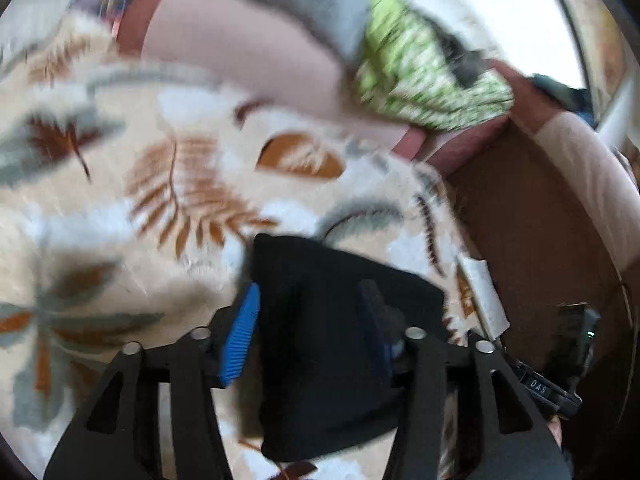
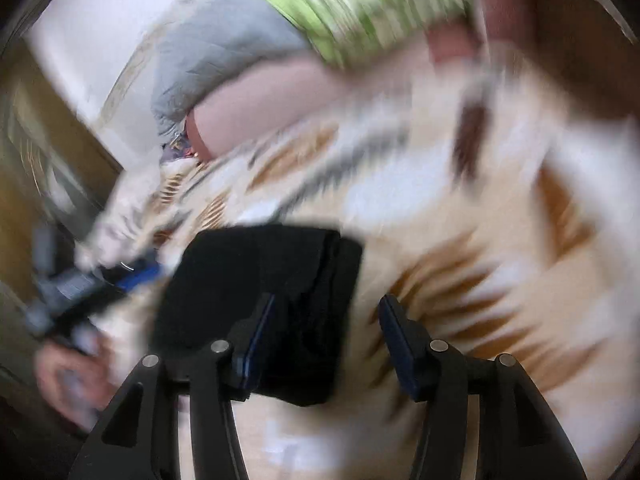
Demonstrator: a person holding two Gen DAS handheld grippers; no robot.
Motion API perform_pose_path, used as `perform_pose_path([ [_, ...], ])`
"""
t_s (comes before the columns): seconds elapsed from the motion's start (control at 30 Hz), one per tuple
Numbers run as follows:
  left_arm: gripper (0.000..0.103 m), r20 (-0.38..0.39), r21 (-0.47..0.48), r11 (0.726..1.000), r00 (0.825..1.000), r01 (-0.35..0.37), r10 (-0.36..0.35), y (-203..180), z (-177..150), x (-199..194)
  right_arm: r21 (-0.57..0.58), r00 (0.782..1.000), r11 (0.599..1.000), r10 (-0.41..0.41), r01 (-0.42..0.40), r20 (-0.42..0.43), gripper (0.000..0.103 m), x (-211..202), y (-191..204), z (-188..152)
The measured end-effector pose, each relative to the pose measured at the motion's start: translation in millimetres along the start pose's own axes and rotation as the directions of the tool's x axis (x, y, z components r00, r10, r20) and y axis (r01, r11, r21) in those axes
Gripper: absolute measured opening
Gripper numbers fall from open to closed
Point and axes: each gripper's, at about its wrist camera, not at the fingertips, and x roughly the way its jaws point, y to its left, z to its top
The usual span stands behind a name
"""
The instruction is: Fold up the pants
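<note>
The black pants (image 1: 340,344) lie folded into a compact rectangular bundle on a leaf-patterned bedspread (image 1: 120,208), near its edge. In the left wrist view the bundle's long axis runs from the near edge of the frame away from the camera, tilted slightly to the left; in the right wrist view (image 2: 260,312) a stacked fold edge shows along its right side.

Left gripper (image 1: 312,336): fingers apart, straddling the bundle. Pad contact with the cloth cannot be confirmed because of blur.

Right gripper (image 2: 328,340): fingers apart, left finger over the bundle's right portion, right finger over bare bedspread.

A grey pillow (image 1: 312,4) and a green patterned cloth (image 1: 420,72) lie well beyond the bundle.
</note>
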Motion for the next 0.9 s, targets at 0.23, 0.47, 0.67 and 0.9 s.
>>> perform_pose_path([
  [0.23, 0.057, -0.087, 0.051, 0.993, 0.991, 0.105, -0.100, -32.9, -36.6, -16.5, -0.464, 0.999, 0.886, 0.029, -0.011, 0.032, 0.055, -5.0, 99.9, -34.8],
  [0.47, 0.065, -0.290, 0.140, 0.990, 0.956, -0.008, 0.049, -41.3, -60.5, 41.6, -0.436, 0.984, 0.899, -0.043, -0.037, -0.172, 0.059, 46.8, 91.5, -52.8],
  [0.67, 0.087, -0.260, 0.186, 0.982, 0.965, 0.027, 0.023, -57.1, -64.1, 24.4, -0.369, 0.988, 0.925, 0.037, -0.092, -0.153, 0.059, 29.3, 90.1, -44.1],
  [0.9, 0.087, 0.123, 0.172, 0.979, 0.988, -0.110, 0.089, -47.7, -21.8, -26.0, -0.212, 0.989, 0.977, 0.024, 0.008, 0.147, 0.065, -12.4, 82.9, -11.1],
])
